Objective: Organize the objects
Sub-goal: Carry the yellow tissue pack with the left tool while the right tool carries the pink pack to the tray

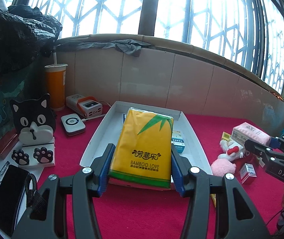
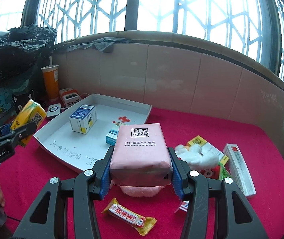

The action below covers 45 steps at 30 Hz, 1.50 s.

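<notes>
My left gripper (image 1: 142, 155) is shut on a yellow tissue pack (image 1: 145, 141) and holds it above the near end of the white tray (image 1: 100, 131). My right gripper (image 2: 141, 159) is shut on a pink tissue pack (image 2: 141, 151), lifted over the red cloth beside the tray (image 2: 66, 151). The tray holds a blue-and-white box (image 2: 83, 120) and a small light-blue box (image 2: 111, 136). The left gripper with the yellow pack (image 2: 27, 117) shows at the left of the right wrist view. The right gripper with the pink pack (image 1: 249, 133) shows at the right of the left wrist view.
A plush toy (image 2: 197, 157), a green-yellow box (image 2: 205, 145), a long white box (image 2: 239, 167) and a snack bar (image 2: 129, 216) lie on the red cloth. An orange drink cup (image 1: 55, 86), power bank (image 1: 84, 105), cat stand (image 1: 34, 123) and phone (image 1: 6, 197) sit left.
</notes>
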Each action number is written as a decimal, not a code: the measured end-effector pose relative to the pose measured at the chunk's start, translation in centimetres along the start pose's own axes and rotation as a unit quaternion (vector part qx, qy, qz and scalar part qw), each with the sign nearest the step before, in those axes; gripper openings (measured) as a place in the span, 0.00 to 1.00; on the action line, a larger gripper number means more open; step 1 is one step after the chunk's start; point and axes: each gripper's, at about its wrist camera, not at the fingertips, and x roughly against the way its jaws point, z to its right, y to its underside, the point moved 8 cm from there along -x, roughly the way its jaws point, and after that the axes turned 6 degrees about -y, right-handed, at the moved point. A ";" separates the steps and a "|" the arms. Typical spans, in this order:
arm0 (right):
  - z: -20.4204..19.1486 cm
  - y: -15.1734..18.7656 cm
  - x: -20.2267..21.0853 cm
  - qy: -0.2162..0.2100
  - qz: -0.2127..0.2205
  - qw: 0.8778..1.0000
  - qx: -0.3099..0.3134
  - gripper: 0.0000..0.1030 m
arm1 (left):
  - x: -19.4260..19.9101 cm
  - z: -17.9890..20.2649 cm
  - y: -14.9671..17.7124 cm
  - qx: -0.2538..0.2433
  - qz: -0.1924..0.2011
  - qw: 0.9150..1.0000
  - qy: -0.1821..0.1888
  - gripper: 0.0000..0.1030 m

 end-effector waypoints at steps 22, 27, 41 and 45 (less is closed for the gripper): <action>-2.8 -1.9 -2.8 -0.020 -0.014 1.000 0.007 0.53 | -2.4 -0.8 -0.7 -0.012 -0.015 1.000 -0.017 0.50; -3.1 -2.1 -3.8 -0.026 -0.025 0.999 0.002 0.53 | -3.1 -1.0 -0.8 -0.014 -0.021 0.999 -0.020 0.50; -3.1 -3.5 -7.3 -0.020 -0.042 0.999 0.002 0.53 | -5.9 -1.9 -0.4 -0.009 -0.050 0.998 -0.026 0.50; -3.3 -3.6 -8.2 -0.023 -0.048 0.999 0.001 0.53 | -6.5 -1.9 -0.3 -0.011 -0.055 0.998 -0.023 0.50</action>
